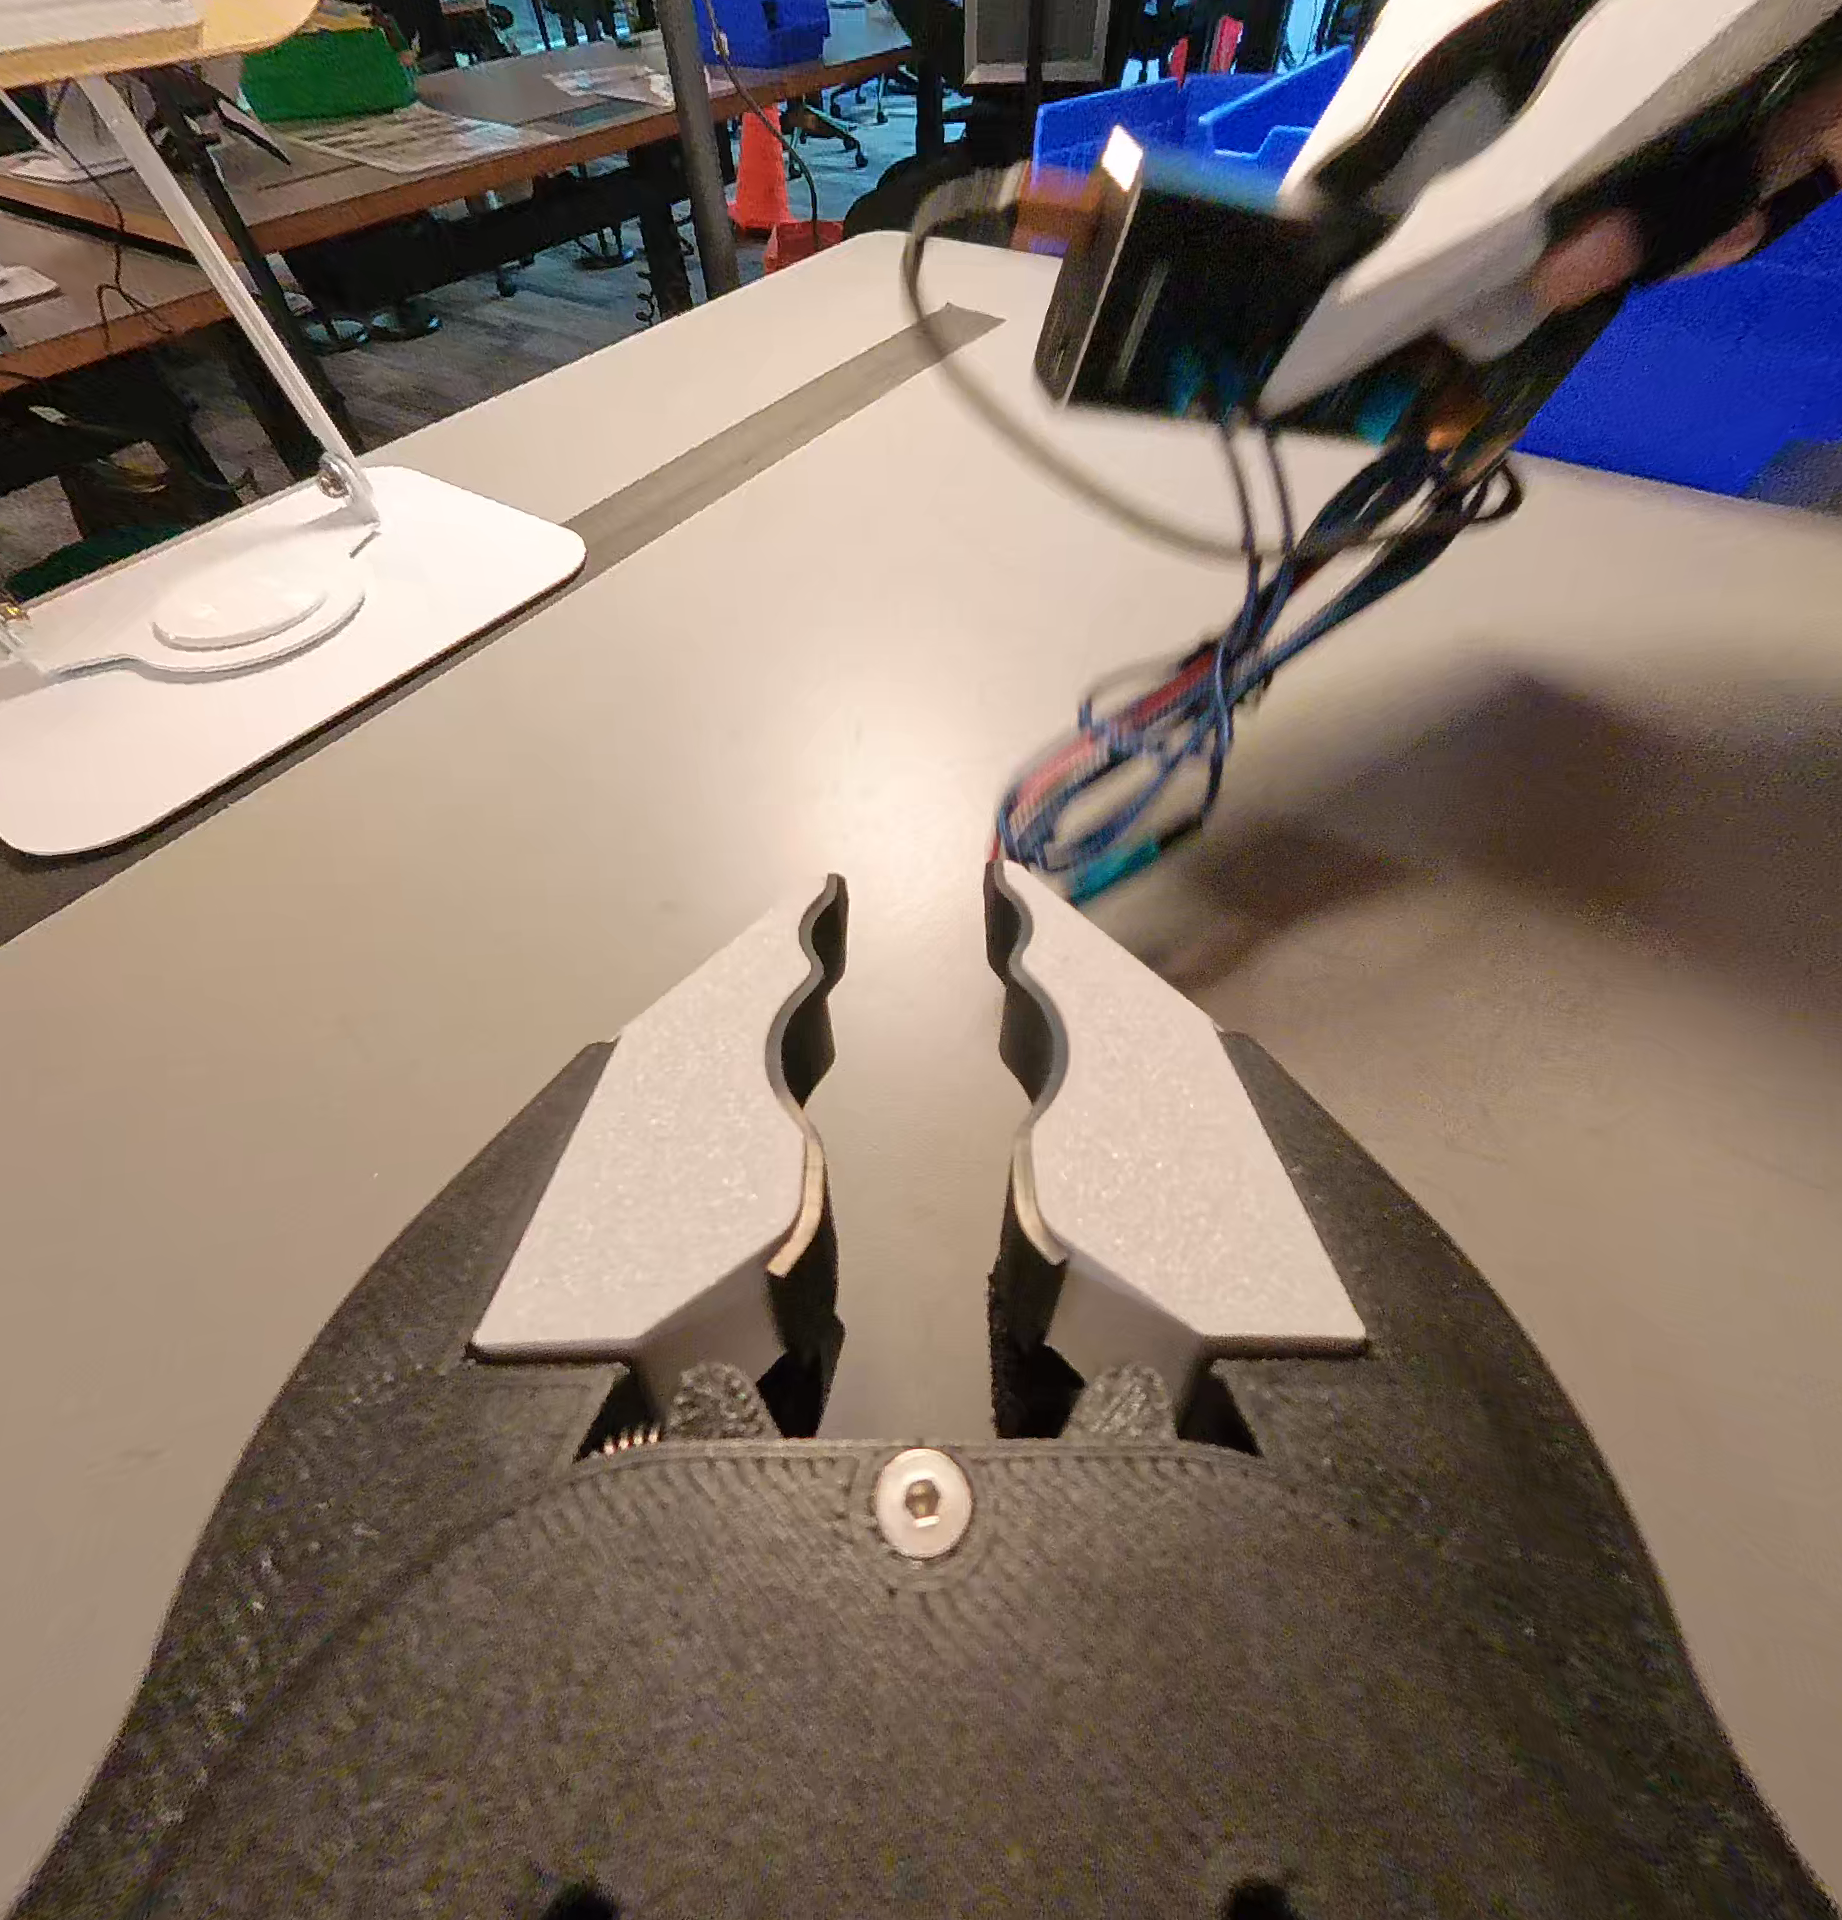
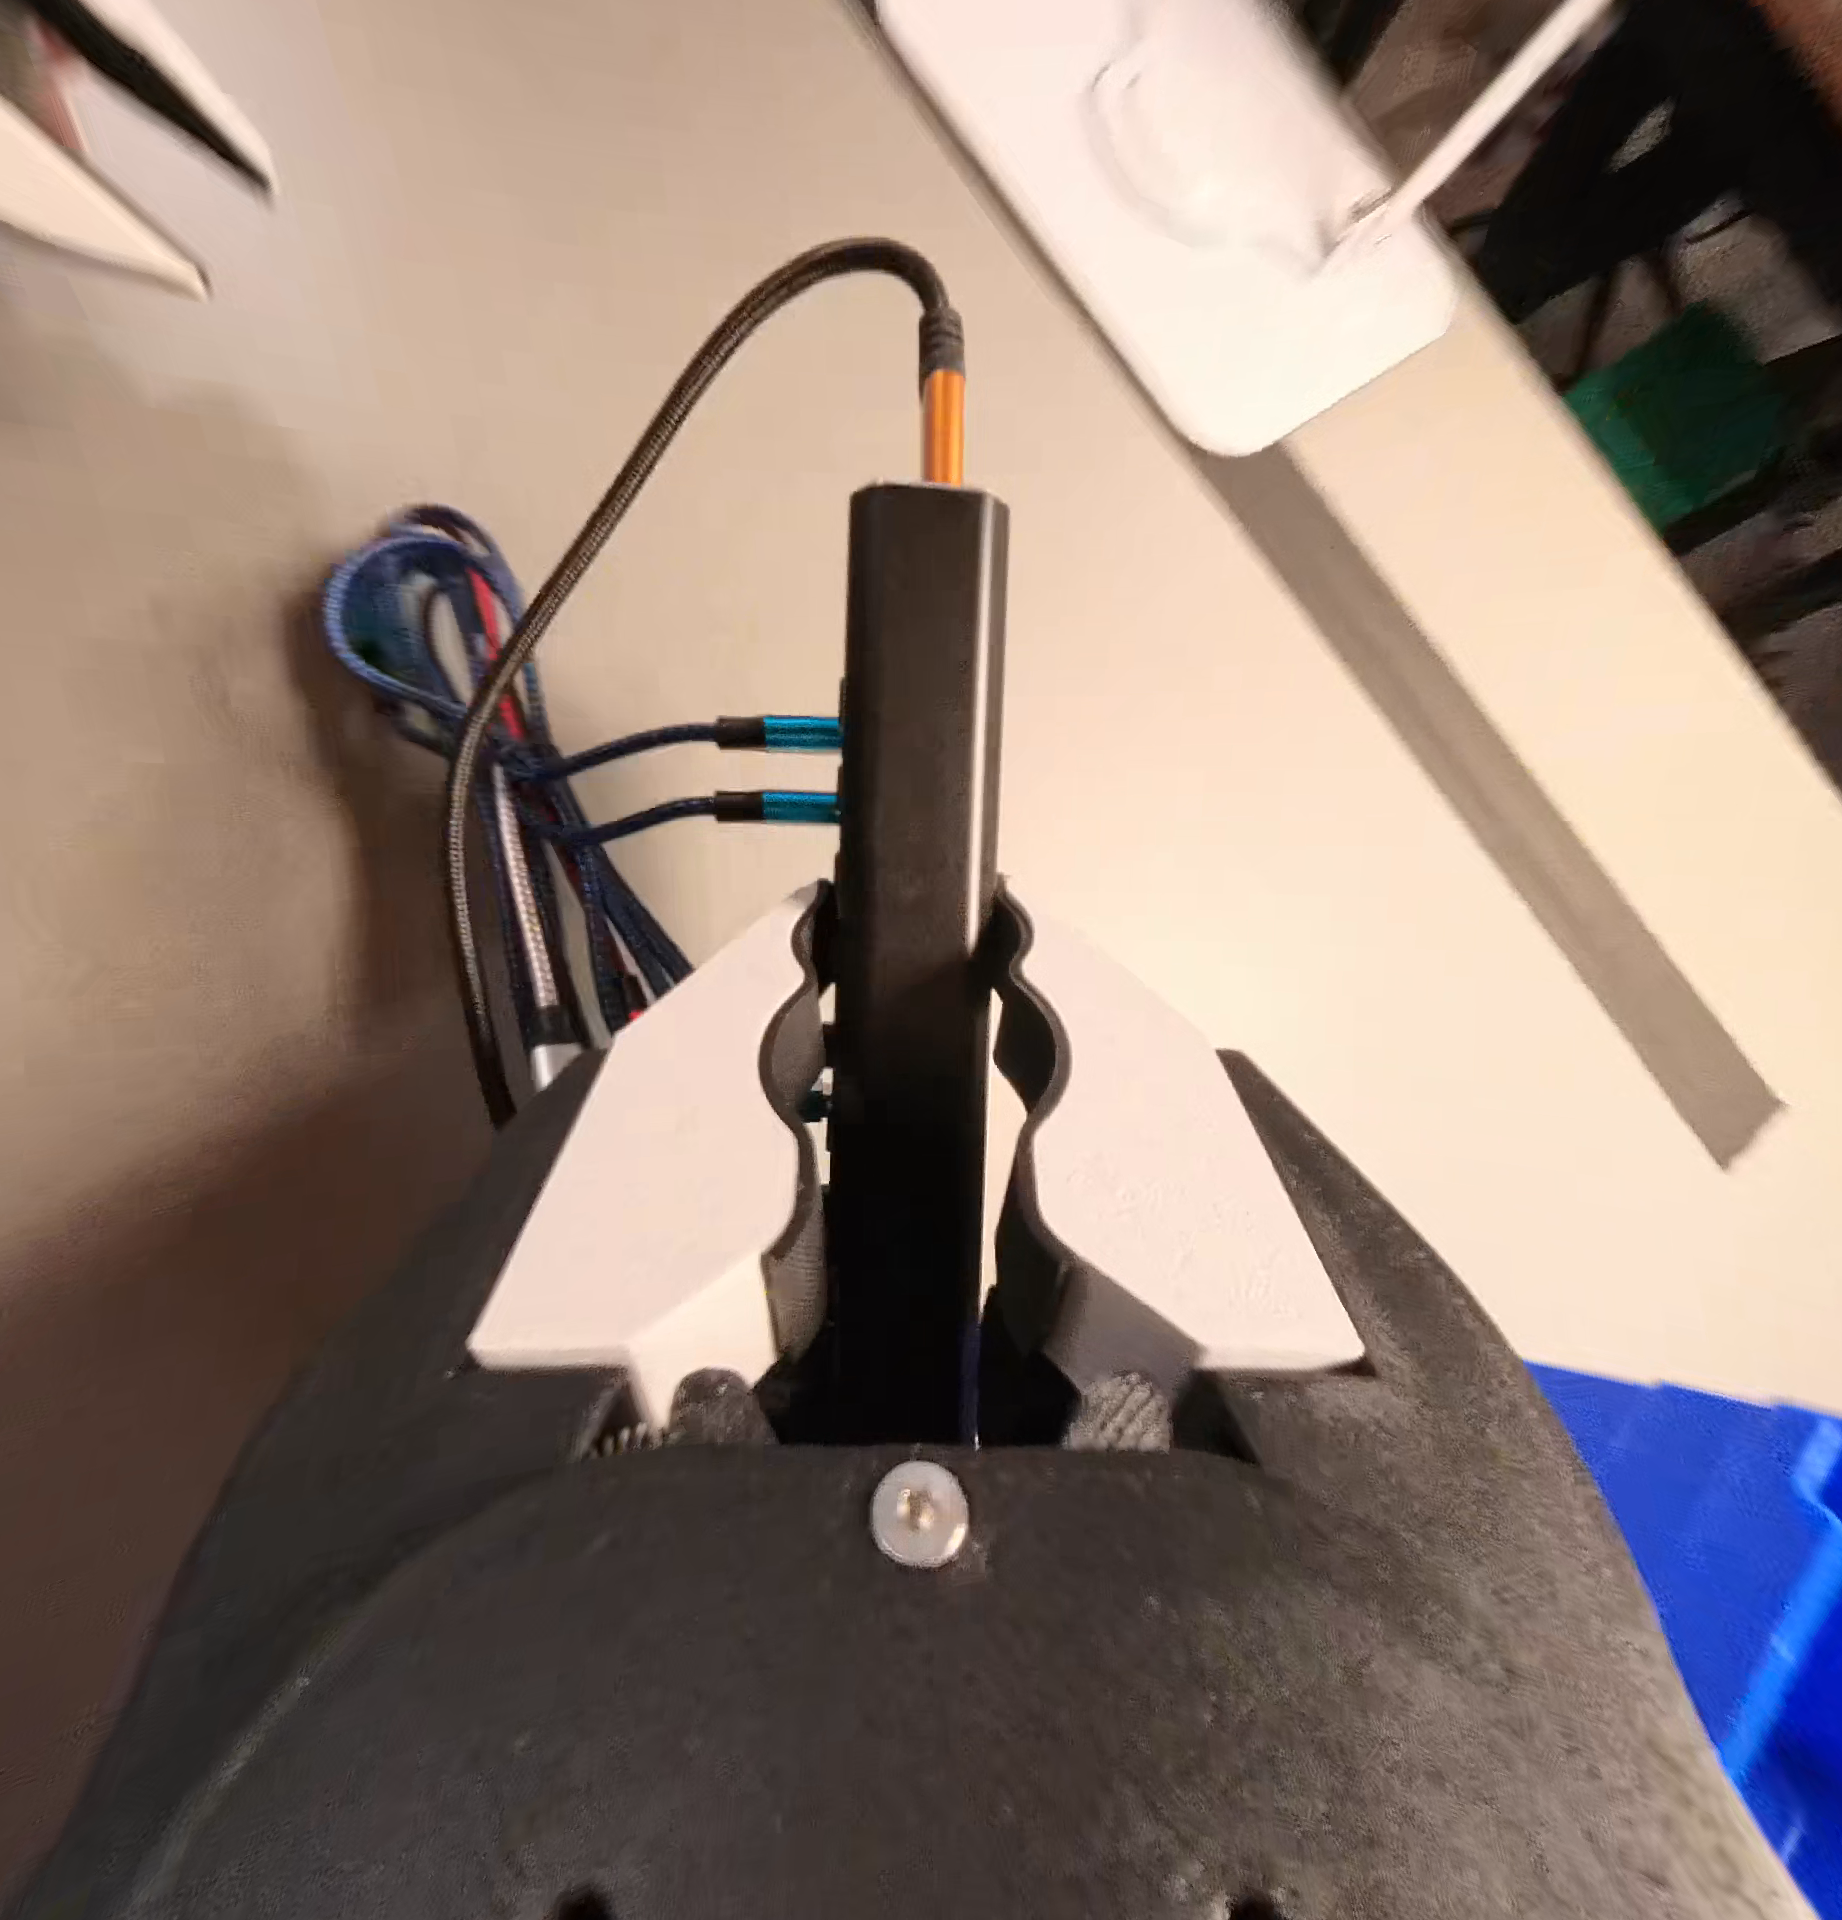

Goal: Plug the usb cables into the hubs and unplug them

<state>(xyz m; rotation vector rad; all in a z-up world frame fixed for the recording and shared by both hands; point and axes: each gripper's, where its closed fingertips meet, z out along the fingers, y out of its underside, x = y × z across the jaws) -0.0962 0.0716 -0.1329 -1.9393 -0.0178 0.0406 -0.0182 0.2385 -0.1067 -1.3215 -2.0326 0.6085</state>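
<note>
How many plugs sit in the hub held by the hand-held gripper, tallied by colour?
Teal plugs in the side of the hub: 2, upper and lower
Orange plug in its far end: 1
Total: 3, as far as the right wrist view shows.

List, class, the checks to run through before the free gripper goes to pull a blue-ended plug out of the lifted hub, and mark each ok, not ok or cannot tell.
1. Right gripper clamped on the black hub: ok, jaws pressed against both its sides.
2. Left gripper free: ok, jaws apart with only bare table between them.
3. Two blue-ended plugs seated in the hub's side: ok.
4. Orange-ended plug seated in the hub's far end: ok.
5. Cable bundle free of tangles: cannot tell, blurred.
6. Left gripper lined up with a plug: not ok; the hub hangs up to its right.
</note>
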